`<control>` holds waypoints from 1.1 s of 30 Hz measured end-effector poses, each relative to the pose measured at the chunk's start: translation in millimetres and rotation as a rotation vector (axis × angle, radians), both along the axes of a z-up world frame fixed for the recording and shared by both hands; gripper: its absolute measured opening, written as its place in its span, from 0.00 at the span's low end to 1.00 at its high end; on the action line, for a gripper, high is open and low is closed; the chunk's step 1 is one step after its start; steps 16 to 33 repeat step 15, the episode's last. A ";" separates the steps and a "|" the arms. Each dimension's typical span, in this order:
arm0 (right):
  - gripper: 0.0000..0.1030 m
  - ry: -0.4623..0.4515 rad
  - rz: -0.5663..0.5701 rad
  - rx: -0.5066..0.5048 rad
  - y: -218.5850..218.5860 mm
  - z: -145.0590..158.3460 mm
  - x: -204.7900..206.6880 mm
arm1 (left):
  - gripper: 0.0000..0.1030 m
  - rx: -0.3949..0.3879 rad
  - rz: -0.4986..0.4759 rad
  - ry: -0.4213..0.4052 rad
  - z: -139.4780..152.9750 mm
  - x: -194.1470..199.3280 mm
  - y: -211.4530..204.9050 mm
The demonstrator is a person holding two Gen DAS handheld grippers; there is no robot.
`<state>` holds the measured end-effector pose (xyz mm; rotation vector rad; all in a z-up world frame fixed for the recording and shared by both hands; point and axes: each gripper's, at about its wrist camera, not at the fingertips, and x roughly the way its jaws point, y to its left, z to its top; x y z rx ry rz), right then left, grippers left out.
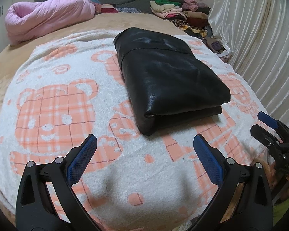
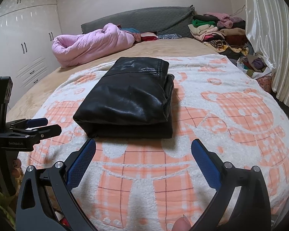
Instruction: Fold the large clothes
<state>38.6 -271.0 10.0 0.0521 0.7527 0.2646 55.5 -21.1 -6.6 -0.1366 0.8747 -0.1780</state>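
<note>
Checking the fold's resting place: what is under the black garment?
The folded black leather garment lies on the white blanket with orange bear print. The part of the blanket directly beneath it is covered, so anything there cannot be seen.

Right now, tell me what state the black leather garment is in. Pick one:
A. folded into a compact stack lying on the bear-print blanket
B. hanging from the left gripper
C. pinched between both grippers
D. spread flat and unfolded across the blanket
A. The black leather garment lies as a layered, folded block on the bear-print blanket, while the left gripper and right gripper both stand open short of it, touching nothing.
</note>
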 end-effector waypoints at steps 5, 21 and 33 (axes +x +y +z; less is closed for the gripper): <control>0.96 -0.006 -0.081 0.028 -23.3 0.8 -5.2 | 0.91 -0.029 0.013 0.017 -4.7 2.2 6.9; 0.96 0.015 -0.667 -0.077 -235.4 -19.1 -41.6 | 0.91 0.077 0.236 0.091 -21.8 50.0 128.7; 0.96 0.015 -0.667 -0.077 -235.4 -19.1 -41.6 | 0.91 0.077 0.236 0.091 -21.8 50.0 128.7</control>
